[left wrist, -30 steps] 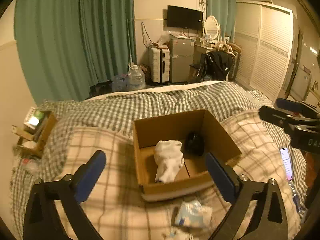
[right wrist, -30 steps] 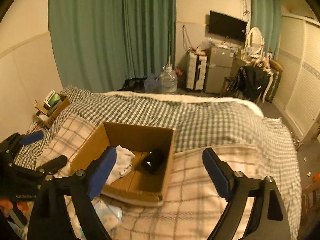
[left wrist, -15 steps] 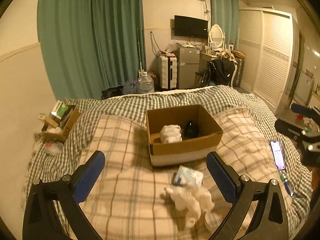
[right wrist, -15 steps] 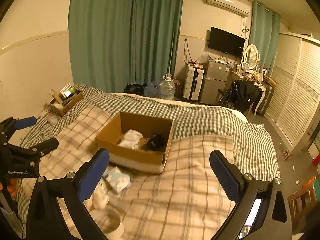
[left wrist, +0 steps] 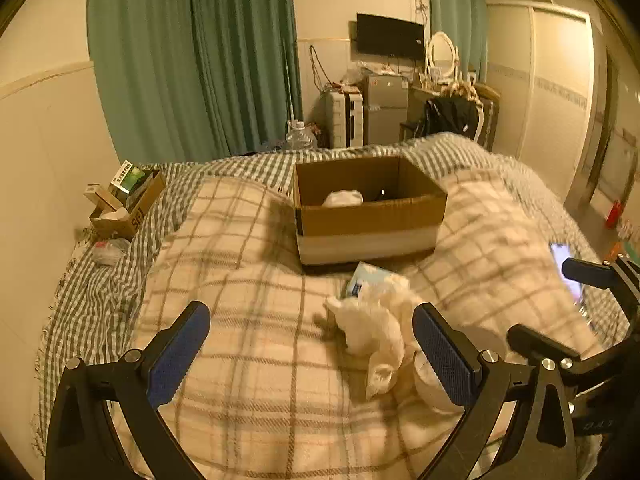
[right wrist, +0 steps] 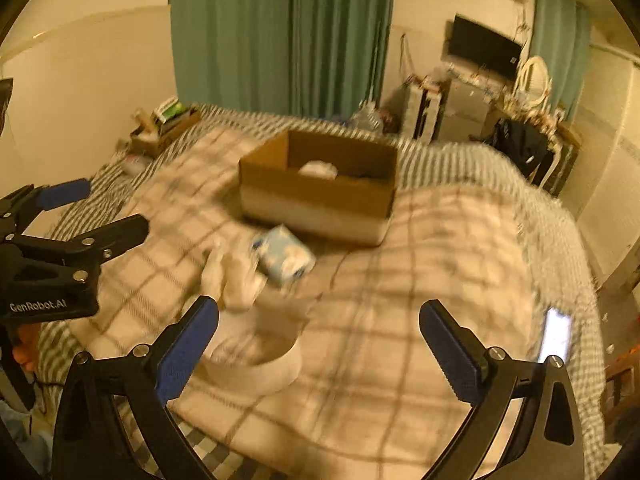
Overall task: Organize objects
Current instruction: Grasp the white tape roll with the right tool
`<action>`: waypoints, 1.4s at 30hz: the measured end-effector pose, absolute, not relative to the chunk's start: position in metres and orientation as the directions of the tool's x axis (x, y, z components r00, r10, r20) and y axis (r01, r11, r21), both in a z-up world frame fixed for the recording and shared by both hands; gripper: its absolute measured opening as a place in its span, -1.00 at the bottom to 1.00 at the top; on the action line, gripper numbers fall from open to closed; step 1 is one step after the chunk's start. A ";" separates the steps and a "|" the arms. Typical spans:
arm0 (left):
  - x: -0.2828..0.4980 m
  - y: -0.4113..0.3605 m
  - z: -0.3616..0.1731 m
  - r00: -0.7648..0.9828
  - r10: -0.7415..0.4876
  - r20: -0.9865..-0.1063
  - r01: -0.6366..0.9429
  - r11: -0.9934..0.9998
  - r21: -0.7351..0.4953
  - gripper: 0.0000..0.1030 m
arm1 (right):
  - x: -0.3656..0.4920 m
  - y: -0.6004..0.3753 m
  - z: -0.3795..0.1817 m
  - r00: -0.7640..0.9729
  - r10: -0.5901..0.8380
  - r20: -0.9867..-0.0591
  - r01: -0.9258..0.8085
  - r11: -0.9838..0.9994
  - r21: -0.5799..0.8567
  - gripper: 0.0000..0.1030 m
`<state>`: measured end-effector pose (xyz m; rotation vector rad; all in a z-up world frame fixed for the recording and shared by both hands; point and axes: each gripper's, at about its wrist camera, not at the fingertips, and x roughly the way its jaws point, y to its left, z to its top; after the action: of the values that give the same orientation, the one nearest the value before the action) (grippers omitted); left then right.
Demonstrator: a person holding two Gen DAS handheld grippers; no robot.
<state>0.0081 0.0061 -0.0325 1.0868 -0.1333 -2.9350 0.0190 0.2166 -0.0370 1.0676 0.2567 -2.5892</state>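
Note:
An open cardboard box (left wrist: 370,216) stands on the bed, holding a white cloth (left wrist: 343,198) and a dark object (left wrist: 382,194); it also shows in the right wrist view (right wrist: 320,196). In front of it lie a blue-white tissue pack (left wrist: 366,280) (right wrist: 284,258), a crumpled white cloth (left wrist: 376,328) (right wrist: 232,276) and a white bowl (right wrist: 256,352) (left wrist: 430,384). My left gripper (left wrist: 310,354) is open and empty, low over the blanket just left of the cloth. My right gripper (right wrist: 318,350) is open and empty, with the bowl by its left finger.
A phone (right wrist: 556,334) (left wrist: 568,270) lies lit on the blanket at the right. A small cardboard box of items (left wrist: 128,200) sits at the bed's left edge by the wall. Furniture, a fridge and suitcase stand beyond the bed.
Both grippers have pulled back from the box and dropped lower toward the near end of the bed. The tissue pack, white cloth and bowl have come into view close in front.

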 end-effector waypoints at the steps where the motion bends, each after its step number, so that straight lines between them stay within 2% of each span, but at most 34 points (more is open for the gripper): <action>1: 0.007 0.008 -0.038 -0.755 -0.044 -0.654 -0.023 -0.995 0.092 1.00 | 0.017 0.215 -0.045 -0.650 -0.230 -0.724 0.365 -0.931 -0.032 0.96; 8: -0.002 0.007 -0.073 -0.715 -0.096 -0.692 0.005 -0.991 0.132 1.00 | 0.018 0.209 -0.065 -0.573 -0.306 -0.760 0.428 -0.903 0.040 0.96; 15: -0.006 0.001 -0.084 -0.701 -0.090 -0.707 0.009 -0.993 0.118 1.00 | 0.018 0.183 -0.087 -0.524 -0.275 -0.806 0.490 -0.872 -0.021 0.95; 16: -0.006 0.001 -0.085 -0.701 -0.092 -0.707 0.008 -0.993 0.121 1.00 | 0.018 0.180 -0.089 -0.524 -0.264 -0.810 0.493 -0.869 -0.036 0.92; 18: -0.006 0.001 -0.086 -0.699 -0.089 -0.710 0.007 -0.993 0.117 1.00 | 0.016 0.178 -0.093 -0.515 -0.252 -0.819 0.496 -0.867 -0.045 0.53; 19: -0.007 0.000 -0.087 -0.698 -0.081 -0.711 0.004 -0.994 0.110 1.00 | 0.016 0.178 -0.093 -0.507 -0.270 -0.819 0.505 -0.863 -0.028 0.46; 24: -0.010 0.005 -0.088 -0.696 -0.053 -0.717 -0.017 -0.996 0.090 1.00 | 0.019 0.193 -0.073 -0.586 -0.262 -0.767 0.457 -0.888 -0.045 0.45; 29: -0.024 0.024 -0.093 -0.683 -0.034 -0.729 -0.055 -0.994 0.099 1.00 | 0.007 0.225 -0.054 -0.676 -0.149 -0.722 0.333 -0.935 -0.119 0.45; 34: -0.046 0.045 -0.104 -0.670 -0.008 -0.742 -0.083 -0.993 0.085 0.95 | -0.003 0.249 -0.055 -0.669 -0.142 -0.730 0.286 -0.955 -0.076 0.46; 35: -0.049 0.049 -0.107 -0.664 -0.001 -0.748 -0.093 -0.992 0.083 0.80 | -0.003 0.250 -0.056 -0.668 -0.139 -0.732 0.282 -0.956 -0.076 0.46; 36: -0.052 0.053 -0.111 -0.655 0.007 -0.755 -0.106 -0.991 0.082 0.50 | -0.003 0.252 -0.057 -0.666 -0.138 -0.733 0.281 -0.957 -0.076 0.45; 37: -0.055 0.057 -0.115 -0.640 0.017 -0.768 -0.126 -0.989 0.083 0.33 | -0.004 0.253 -0.058 -0.664 -0.140 -0.735 0.282 -0.957 -0.073 0.45; 39: -0.056 0.061 -0.121 -0.622 0.018 -0.782 -0.145 -0.985 0.093 -0.29 | -0.004 0.254 -0.058 -0.663 -0.143 -0.735 0.283 -0.957 -0.068 0.45; 41: -0.053 0.061 -0.119 -0.637 0.022 -0.770 -0.146 -0.985 0.092 -0.45 | -0.004 0.254 -0.058 -0.665 -0.148 -0.732 0.285 -0.956 -0.065 0.45; 42: -0.051 0.060 -0.116 -0.647 0.029 -0.762 -0.146 -0.985 0.087 -0.68 | -0.004 0.253 -0.059 -0.666 -0.151 -0.730 0.286 -0.956 -0.063 0.45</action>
<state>-0.0508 0.0599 -0.1160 1.3529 -0.2289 -2.9332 -0.0036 0.2534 -0.0588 1.1409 0.2526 -2.6552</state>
